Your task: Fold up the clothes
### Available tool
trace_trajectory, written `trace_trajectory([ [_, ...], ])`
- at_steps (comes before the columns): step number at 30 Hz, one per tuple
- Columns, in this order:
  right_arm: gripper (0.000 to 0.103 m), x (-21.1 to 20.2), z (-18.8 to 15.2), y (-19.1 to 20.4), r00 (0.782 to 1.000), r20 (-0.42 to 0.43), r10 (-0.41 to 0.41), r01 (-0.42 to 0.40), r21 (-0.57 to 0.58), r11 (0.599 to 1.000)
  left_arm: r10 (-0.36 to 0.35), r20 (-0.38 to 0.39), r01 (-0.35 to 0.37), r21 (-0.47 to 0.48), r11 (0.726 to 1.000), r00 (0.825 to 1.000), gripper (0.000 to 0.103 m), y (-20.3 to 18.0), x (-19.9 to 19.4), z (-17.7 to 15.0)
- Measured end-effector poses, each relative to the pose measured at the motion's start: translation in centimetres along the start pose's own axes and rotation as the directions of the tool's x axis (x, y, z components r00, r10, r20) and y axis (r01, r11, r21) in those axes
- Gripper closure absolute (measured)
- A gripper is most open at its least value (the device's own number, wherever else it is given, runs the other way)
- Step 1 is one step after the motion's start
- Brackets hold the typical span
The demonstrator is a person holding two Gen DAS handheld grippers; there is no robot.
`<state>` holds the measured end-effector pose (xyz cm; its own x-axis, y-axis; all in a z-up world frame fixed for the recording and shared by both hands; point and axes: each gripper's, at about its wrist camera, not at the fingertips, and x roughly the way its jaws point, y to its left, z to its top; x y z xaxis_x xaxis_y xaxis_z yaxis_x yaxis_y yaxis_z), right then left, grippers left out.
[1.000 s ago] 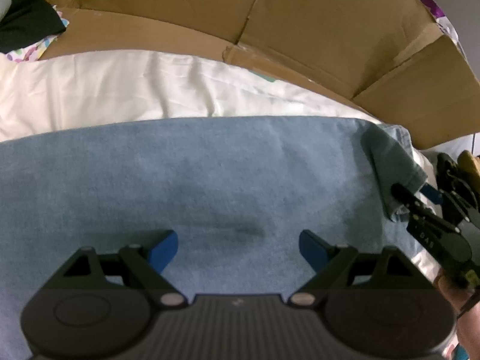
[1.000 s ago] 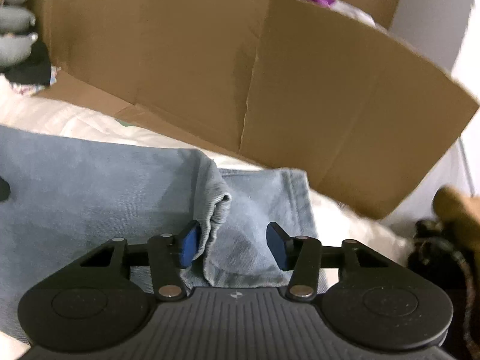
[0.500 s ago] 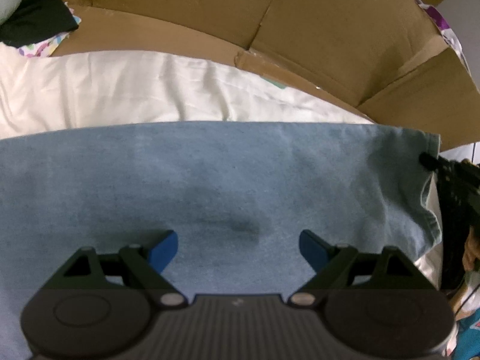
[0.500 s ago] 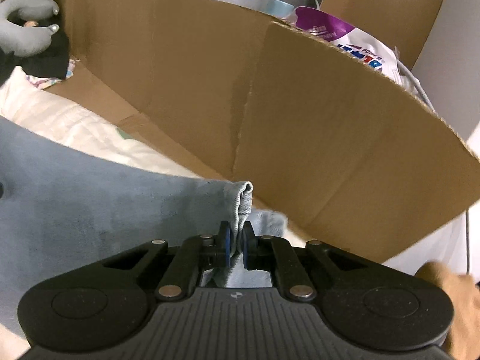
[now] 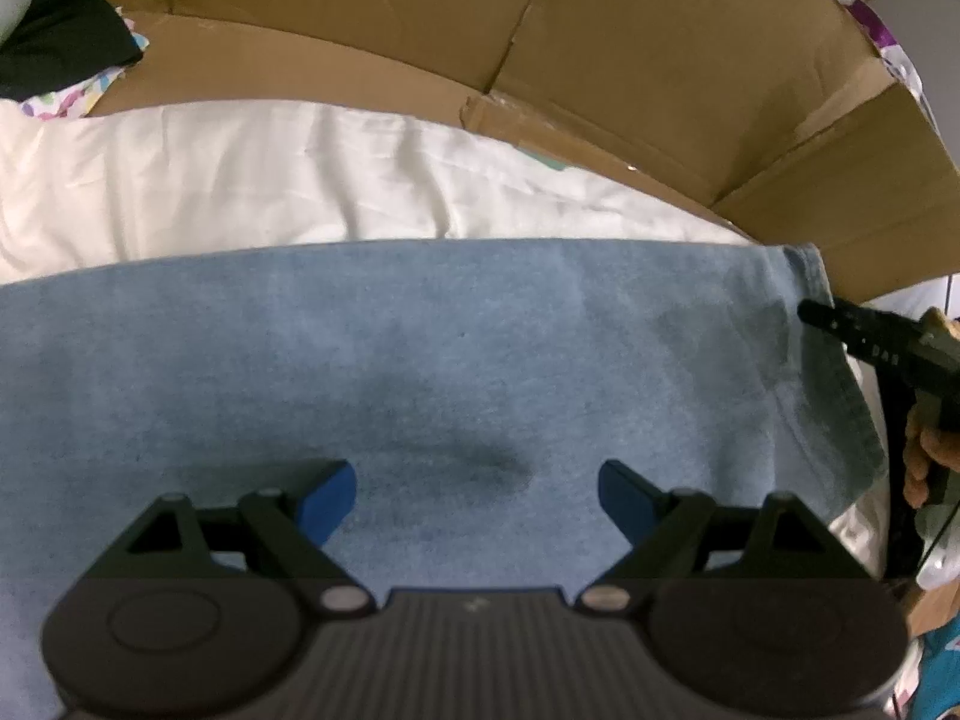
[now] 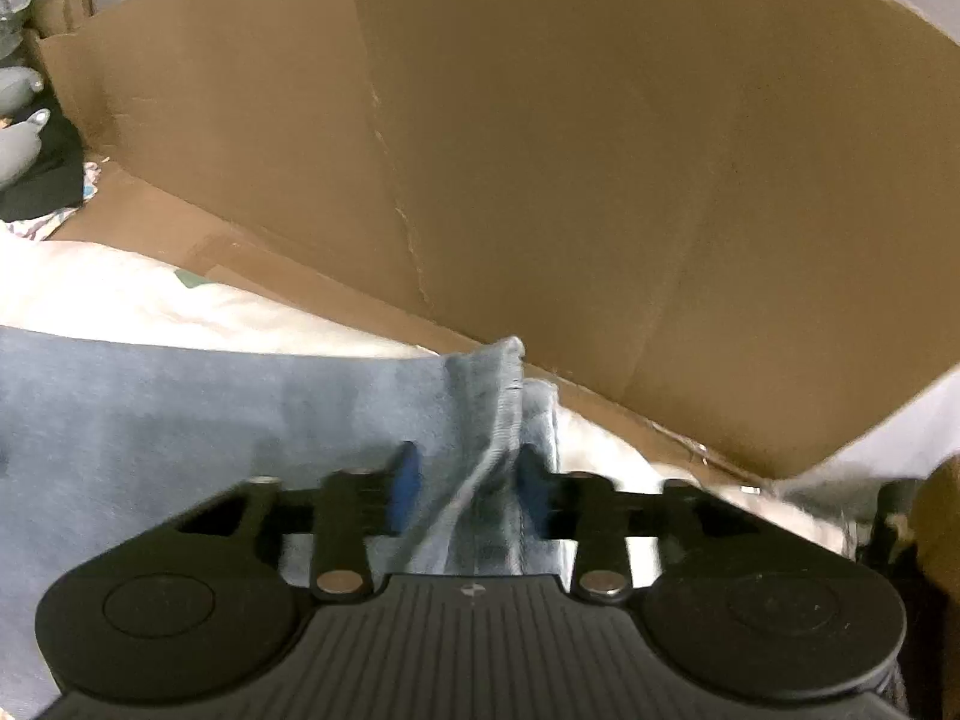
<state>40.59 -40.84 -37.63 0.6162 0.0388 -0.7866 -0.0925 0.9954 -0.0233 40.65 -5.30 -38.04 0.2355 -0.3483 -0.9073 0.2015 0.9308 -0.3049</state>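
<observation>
- A black garment [image 5: 57, 45] lies at the far left on a patterned cloth [image 5: 72, 99], against the cardboard box [image 5: 630, 60] that runs along the back of both views.
- A cream sheet [image 5: 240, 180] covers the surface in front of the box.
- The blue garment [image 5: 420, 348], the thing being folded, lies spread flat on the sheet and fills the middle of the left wrist view.
- The left gripper [image 5: 477, 492] hangs over the garment's middle, its blue pads spread wide with nothing between them.
- At the garment's right edge, a hemmed fold stands up in a ridge.
- The right gripper [image 6: 465, 483] straddles that ridge; its jaws are opening, the fold lies between the pads, and the blur hides whether they touch it.
- A hand [image 5: 927, 459] grips the right gripper's handle at the far right of the left wrist view.
</observation>
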Motion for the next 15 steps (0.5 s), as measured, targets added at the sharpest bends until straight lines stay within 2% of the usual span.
trace_trajectory([
  [5,0.058,0.5,-1.3,-0.3,0.999,-0.017,0.035,-0.034,0.033,0.999,0.006,-0.005,-0.006,0.007,1.0,1.0,0.013,-0.1,0.4,-0.1],
  [6,0.067,0.7,-1.3,-0.4,0.999,-0.019,0.033,-0.032,0.039,0.999,0.007,-0.006,-0.007,0.01,1.0,1.0,0.012,-0.2,0.5,-0.1],
  [7,0.089,0.8,-1.3,-0.4,0.999,-0.021,0.032,-0.031,0.046,0.998,0.007,-0.006,-0.007,0.011,1.0,1.0,0.012,-0.2,0.5,0.0],
  [8,0.095,0.9,-1.3,-0.5,0.999,-0.023,0.03,-0.029,0.051,0.998,0.007,-0.006,-0.007,0.011,1.0,1.0,0.012,-0.2,0.6,0.0],
  [15,0.1,0.2,-0.8,-0.7,1.0,0.01,0.003,-0.003,0.059,0.998,0.008,-0.005,-0.007,0.018,1.0,1.0,0.011,-0.5,0.6,-0.1],
])
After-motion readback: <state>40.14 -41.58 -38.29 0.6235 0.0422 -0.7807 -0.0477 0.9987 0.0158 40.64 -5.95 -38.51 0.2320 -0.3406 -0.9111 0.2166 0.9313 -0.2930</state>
